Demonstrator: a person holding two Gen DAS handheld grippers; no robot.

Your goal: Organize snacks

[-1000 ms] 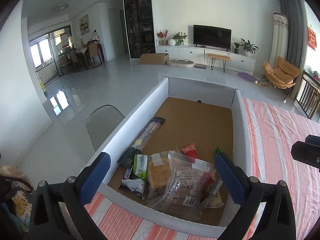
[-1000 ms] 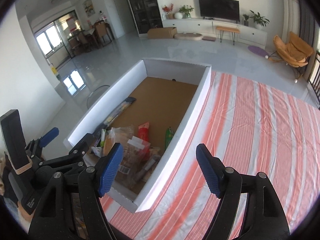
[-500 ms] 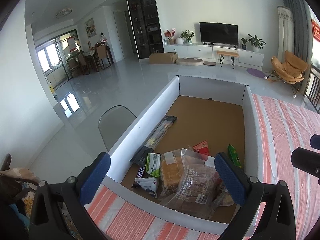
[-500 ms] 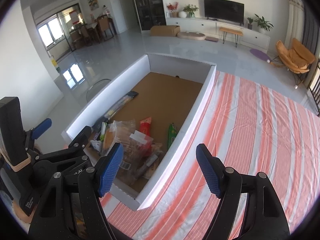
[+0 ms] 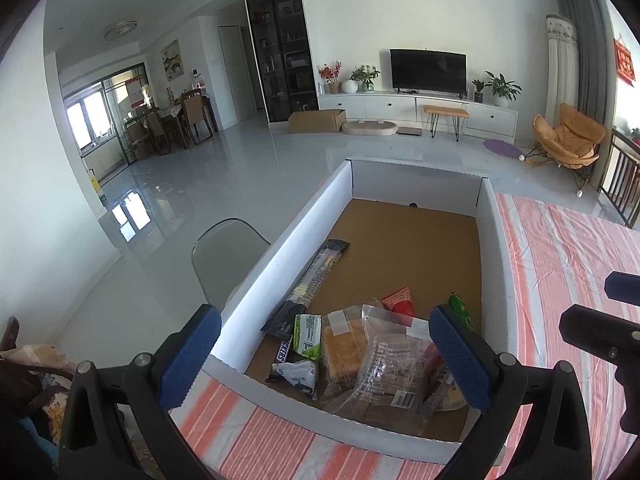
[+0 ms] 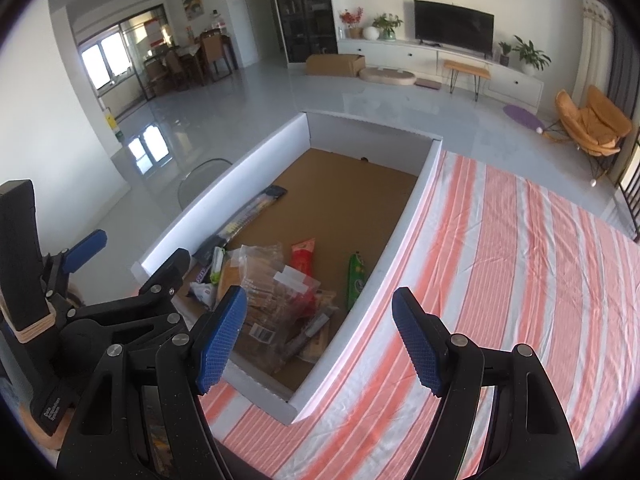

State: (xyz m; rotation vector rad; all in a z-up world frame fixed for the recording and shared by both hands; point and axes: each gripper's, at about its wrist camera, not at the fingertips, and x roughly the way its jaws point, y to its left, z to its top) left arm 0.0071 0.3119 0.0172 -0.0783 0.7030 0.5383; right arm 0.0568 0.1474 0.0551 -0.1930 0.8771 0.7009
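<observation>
Snacks lie heaped at the near end of the shallow white-walled cardboard tray (image 5: 494, 248) with its brown floor, which sits on the orange-and-white striped tablecloth (image 6: 520, 264). On top is a crinkly clear plastic bag of biscuits (image 5: 394, 372), with a small red sachet (image 5: 398, 300) and a green wrapped bar (image 6: 356, 276) just behind it, and a long dark-ended packet (image 5: 316, 276) along the left wall. Both tools hover above the tray's near edge with nothing gripped: the left gripper (image 5: 326, 358) stands spread wide over the pile, and the right gripper (image 6: 318, 338) is equally released, straddling the tray's right wall.

Risk sits mostly in the pile itself — packets overlap, so closing on the clear bag could pinch a neighbour underneath and drag several out together. Thin film may also slip from the blue pads. The right tool, lowered as it stands, would likely strike the wall and shove the light tray across the cloth — and the two tools hang close enough to collide.
</observation>
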